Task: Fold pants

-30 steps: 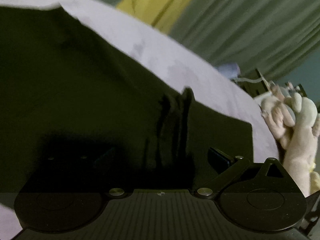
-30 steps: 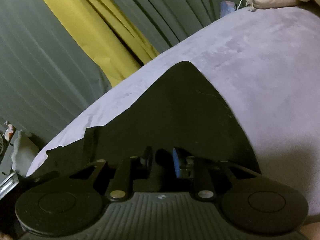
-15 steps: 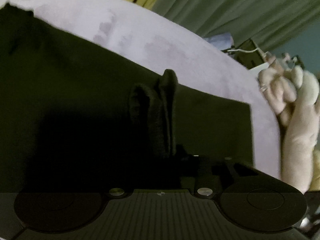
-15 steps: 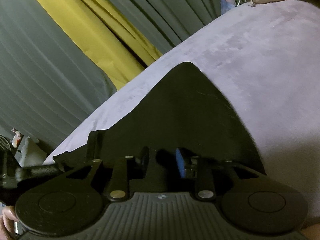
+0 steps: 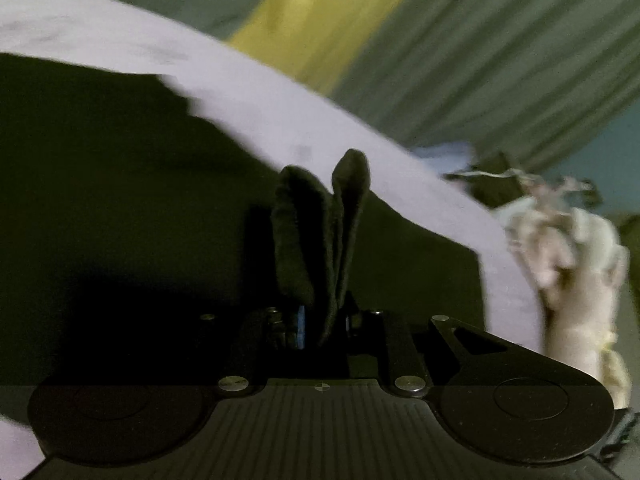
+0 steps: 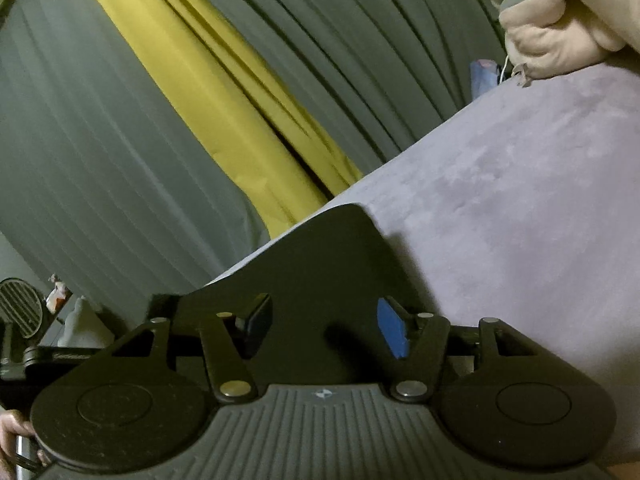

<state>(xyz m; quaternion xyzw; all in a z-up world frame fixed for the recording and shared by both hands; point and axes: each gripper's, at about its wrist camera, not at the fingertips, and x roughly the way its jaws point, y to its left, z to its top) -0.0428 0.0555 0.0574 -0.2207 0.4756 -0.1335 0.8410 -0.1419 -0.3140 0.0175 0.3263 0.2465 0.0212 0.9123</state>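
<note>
dark pants (image 5: 140, 184) on a lilac bed cover (image 6: 520, 184)
left claw (image 5: 322, 326) pinches a pants fold; right claw (image 6: 324, 326) is opening just above the pants; no writing readable.

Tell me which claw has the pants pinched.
The left claw: a bunched fold of the dark pants sticks up between its fingers; the right claw is opening, gripping nothing.

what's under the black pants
The black pants lie on a lavender suede-like cover, which shows bare past their edges. Whatever sits beneath the middle of the pants is hidden by the fabric. The left gripper pinches up a fold.
</note>
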